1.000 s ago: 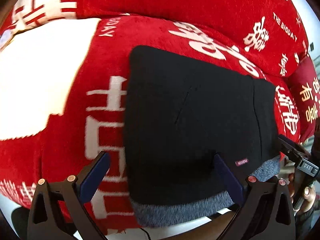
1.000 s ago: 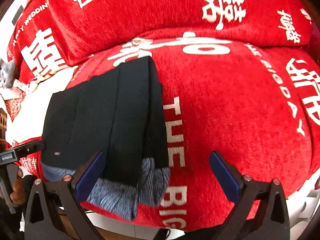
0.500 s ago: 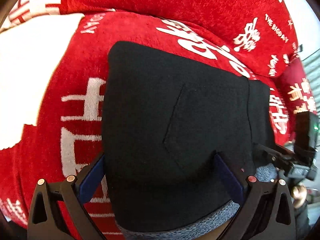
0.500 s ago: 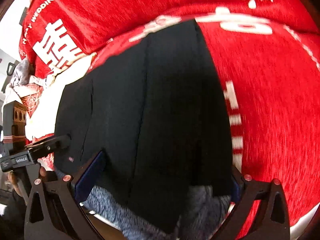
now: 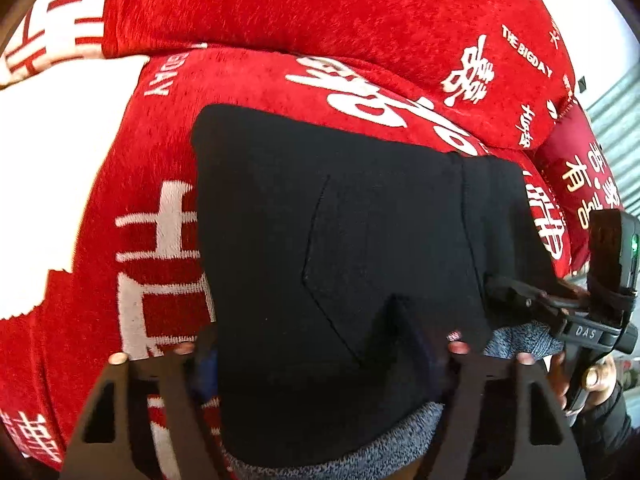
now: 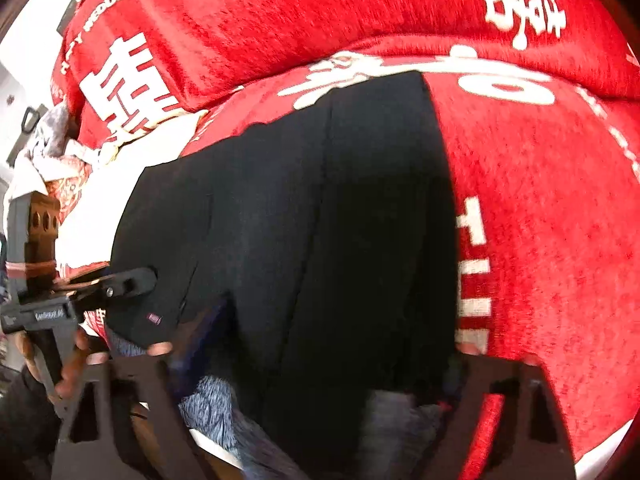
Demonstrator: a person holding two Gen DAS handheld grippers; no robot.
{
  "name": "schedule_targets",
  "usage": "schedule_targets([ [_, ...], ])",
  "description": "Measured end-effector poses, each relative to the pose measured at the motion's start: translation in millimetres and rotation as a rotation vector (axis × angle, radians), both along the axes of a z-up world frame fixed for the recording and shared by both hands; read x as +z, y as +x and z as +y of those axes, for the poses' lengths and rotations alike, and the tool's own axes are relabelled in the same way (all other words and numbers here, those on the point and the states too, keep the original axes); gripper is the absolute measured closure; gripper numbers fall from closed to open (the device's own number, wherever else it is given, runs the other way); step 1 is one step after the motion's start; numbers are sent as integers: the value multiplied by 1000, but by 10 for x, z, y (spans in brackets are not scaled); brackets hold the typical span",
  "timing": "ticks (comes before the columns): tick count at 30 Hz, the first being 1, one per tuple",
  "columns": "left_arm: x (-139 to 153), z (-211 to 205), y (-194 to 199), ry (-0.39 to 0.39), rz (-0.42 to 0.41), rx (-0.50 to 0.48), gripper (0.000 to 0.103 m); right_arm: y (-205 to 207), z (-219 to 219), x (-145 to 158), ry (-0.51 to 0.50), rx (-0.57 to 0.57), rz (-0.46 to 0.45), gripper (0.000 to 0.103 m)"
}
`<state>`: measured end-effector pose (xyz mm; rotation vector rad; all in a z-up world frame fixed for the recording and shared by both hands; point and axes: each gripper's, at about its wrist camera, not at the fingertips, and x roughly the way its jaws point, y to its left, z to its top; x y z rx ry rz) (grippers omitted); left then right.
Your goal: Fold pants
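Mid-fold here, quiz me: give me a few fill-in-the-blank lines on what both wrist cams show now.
1. The folded pants are ____ in colour.
2. They lie on a ____ cover with white lettering.
3. The grey lining shows at the pants' ____ edge, closest to the grippers.
4. The left gripper and right gripper have just been ____, with pants fabric between the jaws.

Missing words: black; red; near; closing

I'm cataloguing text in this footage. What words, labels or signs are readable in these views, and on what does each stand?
"THE BIGDAY": white letters on the red plush cover.
"DAS": on the black body of the right gripper, seen from the left wrist.
"THE" (partly hidden): large white letters on the cover beside the black folded pants.
Large white Chinese characters on the cover: not transcribed.
Small tag on the pants: too small to read.
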<state>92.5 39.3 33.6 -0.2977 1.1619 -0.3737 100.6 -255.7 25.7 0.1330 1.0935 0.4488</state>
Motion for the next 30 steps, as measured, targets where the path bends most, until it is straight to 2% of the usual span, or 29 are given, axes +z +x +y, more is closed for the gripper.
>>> schedule_targets([
  [3,77,-6,-21,11,-14,6,45,-64,41,121,-18,7,-29,42],
  [6,217,-50,-57,43,-44,2,49,-127,116,282,-21,12,-58,47],
  [12,432,73,64,16,-54,23,49,-83,249,530,-15,33,-94,48],
  [17,582,128,246,48,-80,37,49,47,370,641,-17,42,-122,49],
  [24,542,212,588,42,-39,70,49,383,488,707,-16,37,-116,49],
  [30,545,244,758,38,-39,83,49,588,515,731,-17,34,-111,49],
])
